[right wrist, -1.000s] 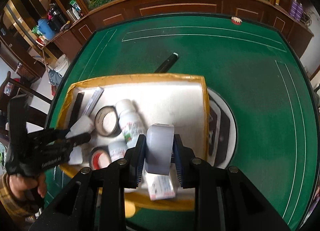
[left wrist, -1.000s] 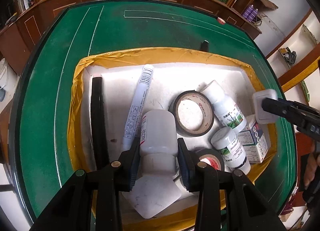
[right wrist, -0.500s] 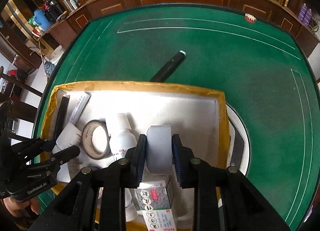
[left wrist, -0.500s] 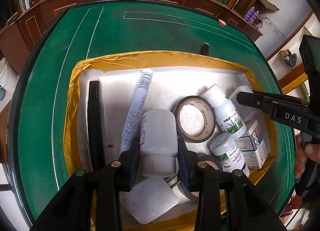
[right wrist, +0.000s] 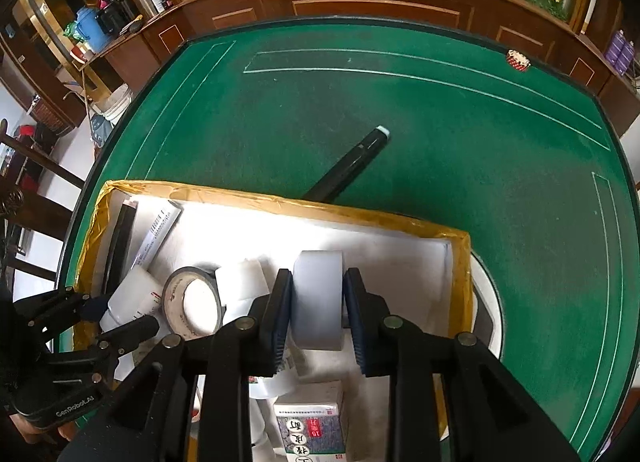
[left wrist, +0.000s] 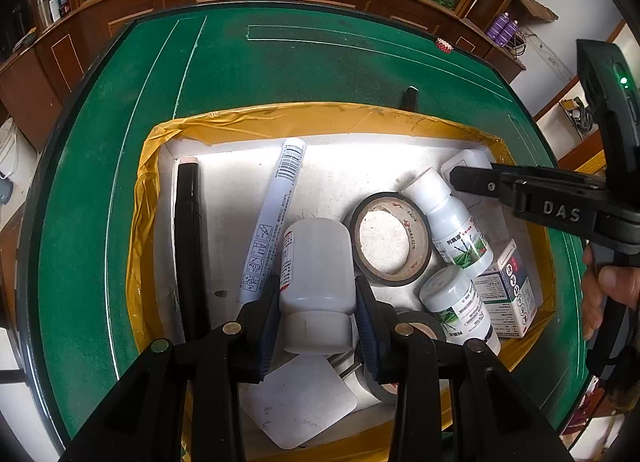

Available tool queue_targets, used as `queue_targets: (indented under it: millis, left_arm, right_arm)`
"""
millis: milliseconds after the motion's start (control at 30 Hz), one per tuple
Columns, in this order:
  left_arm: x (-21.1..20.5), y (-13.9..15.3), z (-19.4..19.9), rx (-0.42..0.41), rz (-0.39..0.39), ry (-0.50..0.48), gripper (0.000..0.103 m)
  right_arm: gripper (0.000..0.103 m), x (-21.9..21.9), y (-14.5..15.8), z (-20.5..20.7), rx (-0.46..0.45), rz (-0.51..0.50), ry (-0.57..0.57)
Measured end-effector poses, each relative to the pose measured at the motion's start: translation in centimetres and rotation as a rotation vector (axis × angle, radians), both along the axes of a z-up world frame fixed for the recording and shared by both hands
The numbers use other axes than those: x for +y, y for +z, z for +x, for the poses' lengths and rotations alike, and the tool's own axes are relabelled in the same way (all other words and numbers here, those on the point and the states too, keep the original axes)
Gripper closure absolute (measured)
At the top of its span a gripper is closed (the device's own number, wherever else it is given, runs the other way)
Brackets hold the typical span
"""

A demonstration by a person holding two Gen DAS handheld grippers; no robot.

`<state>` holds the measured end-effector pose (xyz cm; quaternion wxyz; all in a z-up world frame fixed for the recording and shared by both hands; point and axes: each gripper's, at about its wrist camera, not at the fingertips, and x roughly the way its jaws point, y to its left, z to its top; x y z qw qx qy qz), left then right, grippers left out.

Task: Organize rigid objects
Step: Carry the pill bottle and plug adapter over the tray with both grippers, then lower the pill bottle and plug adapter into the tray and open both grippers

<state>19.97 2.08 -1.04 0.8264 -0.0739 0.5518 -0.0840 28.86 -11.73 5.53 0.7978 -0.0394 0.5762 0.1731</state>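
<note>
The left claw point(left wrist: 316, 318) grips a white bottle point(left wrist: 318, 278) by its sides, cap toward the camera, over the white tray point(left wrist: 360, 166) with yellow-taped edges. Ahead and to its right lie a tape roll point(left wrist: 390, 238) and two labelled bottles point(left wrist: 452, 222); to its left, a white tube point(left wrist: 276, 214) and a black bar point(left wrist: 190, 242). The right claw point(right wrist: 318, 312) clamps a pale flat block point(right wrist: 318, 294) above the tray's right end. Only the right wrist view shows the full black marker point(right wrist: 352, 166) lying on the green tabletop point(right wrist: 440, 142) beyond the tray; only the left wrist view shows the white card point(left wrist: 296, 402) beneath the left claw.
</note>
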Motion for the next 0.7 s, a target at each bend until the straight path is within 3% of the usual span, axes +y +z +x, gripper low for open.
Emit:
queue_targets:
  millis: [700]
  left_arm:
    - [-0.2, -0.1, 0.0, -0.001, 0.015, 0.001, 0.066]
  right_arm:
    - [0.076, -1.2, -0.3, -1.1, 0.037, 0.042, -0.047]
